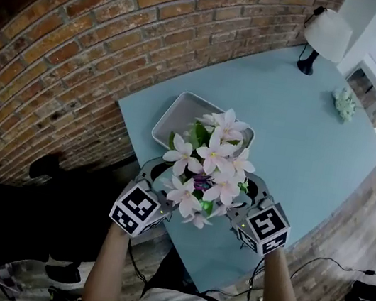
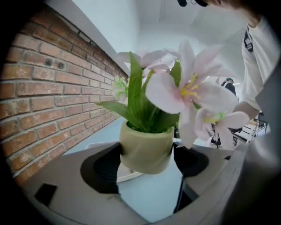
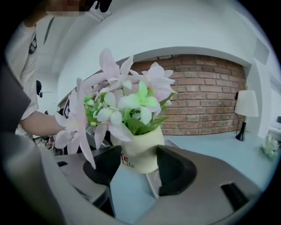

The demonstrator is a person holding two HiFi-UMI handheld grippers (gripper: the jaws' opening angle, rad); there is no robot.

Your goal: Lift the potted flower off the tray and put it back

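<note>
The potted flower (image 1: 211, 165) has pink-white blooms and green leaves in a pale cream pot (image 2: 147, 149). It hangs in the air over the table's near corner, clear of the grey tray (image 1: 180, 112) behind it. My left gripper (image 1: 157, 175) is shut on the pot's left side and my right gripper (image 1: 251, 190) on its right side. In the left gripper view both dark pads press the pot, with the tray's rim (image 2: 127, 175) below. The right gripper view shows the pot (image 3: 139, 154) with red lettering held between the pads, above the tray (image 3: 154, 184). Blooms hide the pot in the head view.
The light blue table (image 1: 303, 152) stands against a brick wall (image 1: 68, 53). A white lamp (image 1: 326, 35) stands at the far corner, and a small white flower bunch (image 1: 344, 103) lies near the right edge. Cables run over the wooden floor (image 1: 340, 267).
</note>
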